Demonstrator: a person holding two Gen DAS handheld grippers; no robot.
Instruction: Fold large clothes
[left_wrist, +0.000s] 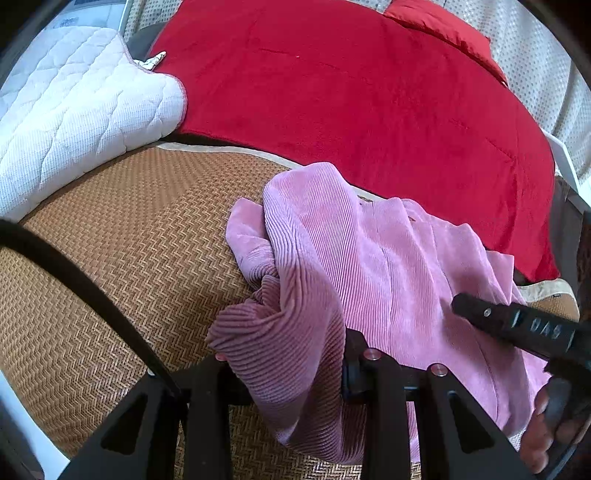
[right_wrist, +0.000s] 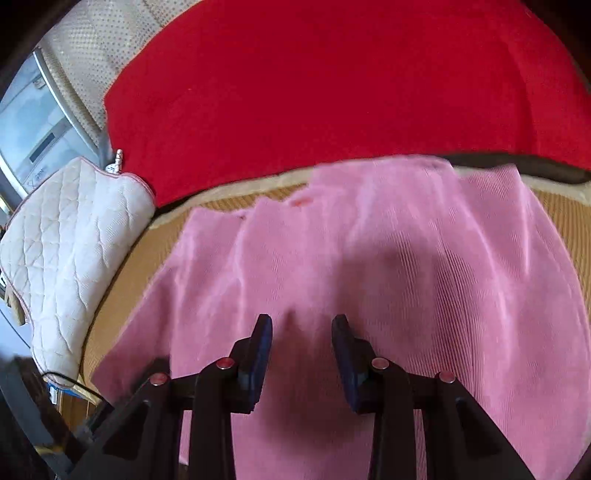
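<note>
A large pink corduroy garment lies on a woven straw mat. My left gripper is shut on a bunched fold of the garment and holds it lifted above the mat; the cloth drapes over the fingers and hides their tips. My right gripper is open just above the spread pink garment, its blue-padded fingers apart with cloth below them. The right gripper also shows in the left wrist view at the right, over the garment.
A red blanket covers the bed beyond the mat. A white quilted pad lies at the left. A red pillow sits at the far right. A black cable crosses the left.
</note>
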